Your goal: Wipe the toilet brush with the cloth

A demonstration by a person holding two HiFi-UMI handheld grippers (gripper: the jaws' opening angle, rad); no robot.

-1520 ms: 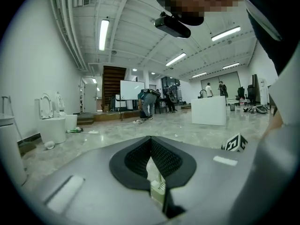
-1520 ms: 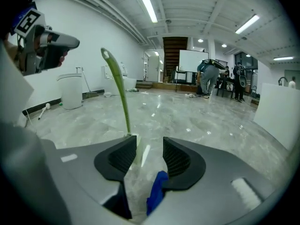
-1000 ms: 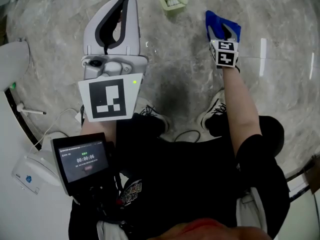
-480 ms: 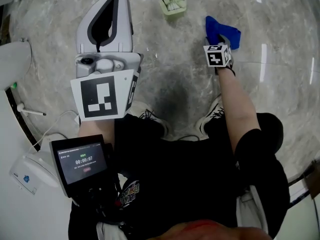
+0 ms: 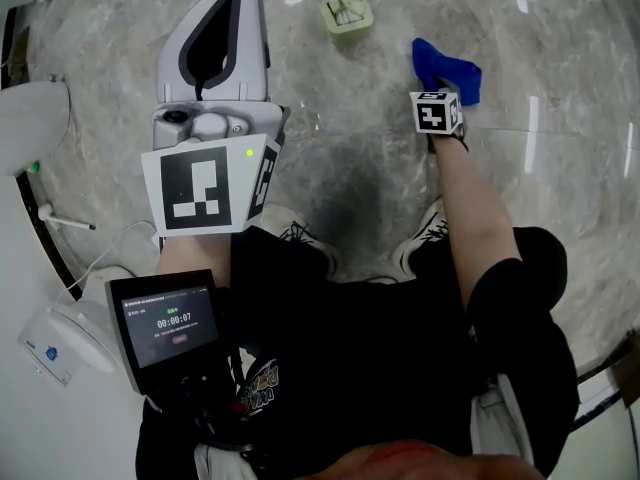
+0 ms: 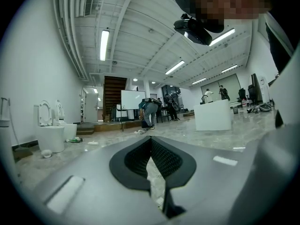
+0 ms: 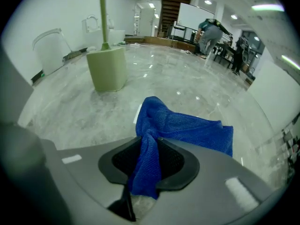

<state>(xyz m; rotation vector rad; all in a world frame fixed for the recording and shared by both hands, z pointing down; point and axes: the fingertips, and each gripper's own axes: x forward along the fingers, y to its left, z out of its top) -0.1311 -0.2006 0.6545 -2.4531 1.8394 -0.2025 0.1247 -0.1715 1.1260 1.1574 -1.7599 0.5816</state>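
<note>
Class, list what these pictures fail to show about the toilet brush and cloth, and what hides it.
- Brush head: hidden inside the green holder, right gripper view.
- Brush handle: top cut off by that view's upper edge.
- Head view: brush too small to tell from its holder.
- Cloth: underside unseen, both views.

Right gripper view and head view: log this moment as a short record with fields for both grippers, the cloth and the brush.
right gripper: jaws have just been closing, now pinched on the blue cloth
blue cloth: one fold bunched between those jaws, the rest on the marble floor
left gripper: jaws together, nothing between them
toilet brush: upright in its pale green holder, apart from the cloth, untouched
</note>
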